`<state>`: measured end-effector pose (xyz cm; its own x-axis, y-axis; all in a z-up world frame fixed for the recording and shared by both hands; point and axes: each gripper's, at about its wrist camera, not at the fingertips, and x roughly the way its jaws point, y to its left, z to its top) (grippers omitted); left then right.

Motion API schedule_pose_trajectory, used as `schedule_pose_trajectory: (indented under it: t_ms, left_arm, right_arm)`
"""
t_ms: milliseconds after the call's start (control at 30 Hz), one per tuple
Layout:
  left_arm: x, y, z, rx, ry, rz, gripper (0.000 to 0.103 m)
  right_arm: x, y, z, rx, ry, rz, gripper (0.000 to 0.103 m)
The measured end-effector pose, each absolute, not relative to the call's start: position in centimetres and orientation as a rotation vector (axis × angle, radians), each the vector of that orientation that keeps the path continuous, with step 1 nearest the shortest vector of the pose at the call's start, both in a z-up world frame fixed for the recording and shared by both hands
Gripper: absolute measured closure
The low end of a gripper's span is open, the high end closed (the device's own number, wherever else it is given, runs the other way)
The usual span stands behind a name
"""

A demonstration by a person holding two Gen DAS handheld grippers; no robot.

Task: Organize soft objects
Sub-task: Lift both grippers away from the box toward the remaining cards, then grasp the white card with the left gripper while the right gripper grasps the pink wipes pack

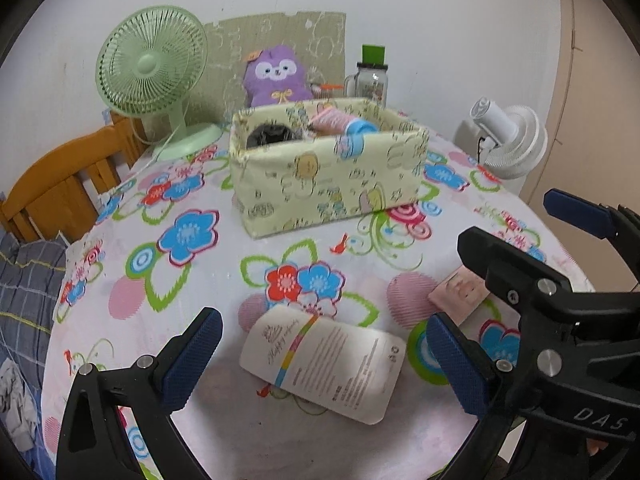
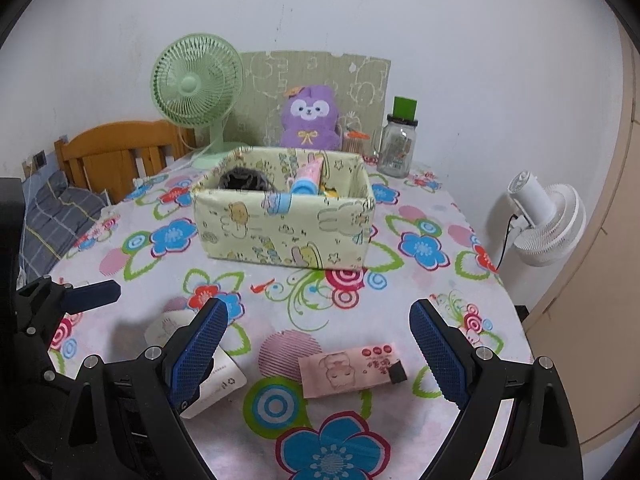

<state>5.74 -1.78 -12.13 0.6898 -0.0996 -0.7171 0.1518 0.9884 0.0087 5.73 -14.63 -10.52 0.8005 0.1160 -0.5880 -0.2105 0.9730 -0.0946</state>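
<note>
The flat white printed pouch (image 1: 322, 362) is lying near the bench's (image 1: 208, 428) front edge, its long axis running diagonally toward the front right corner, cursive "Happy" script legible. My left claw (image 1: 320, 364) is hovering released, straddling it. The pink flat packet (image 2: 352, 369) is lying lengthwise along that edge, between the spread fingers of my released right claw (image 2: 319, 350).

Left gripper (image 1: 320, 354) and right gripper (image 2: 318, 344) hover side by side — jaws spread wide (nothing held).
</note>
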Motion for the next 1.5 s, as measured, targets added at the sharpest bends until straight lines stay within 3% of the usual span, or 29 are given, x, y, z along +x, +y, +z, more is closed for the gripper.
schedule_pose_trajectory:
  t_ms: [833,1500]
  left_arm:
    - [6.5,-2.4,-18.2,0.020,0.969,-0.111,0.000]
    - [11.4,-4.2,-17.7,0.065,0.964,-0.154,0.000]
  right_arm:
    - [8.5,-14.9,-15.4,-0.161,0.707,0.185,0.009]
    - [12.0,-17.5,-16.3,-0.132,0.754,0.148,0.009]
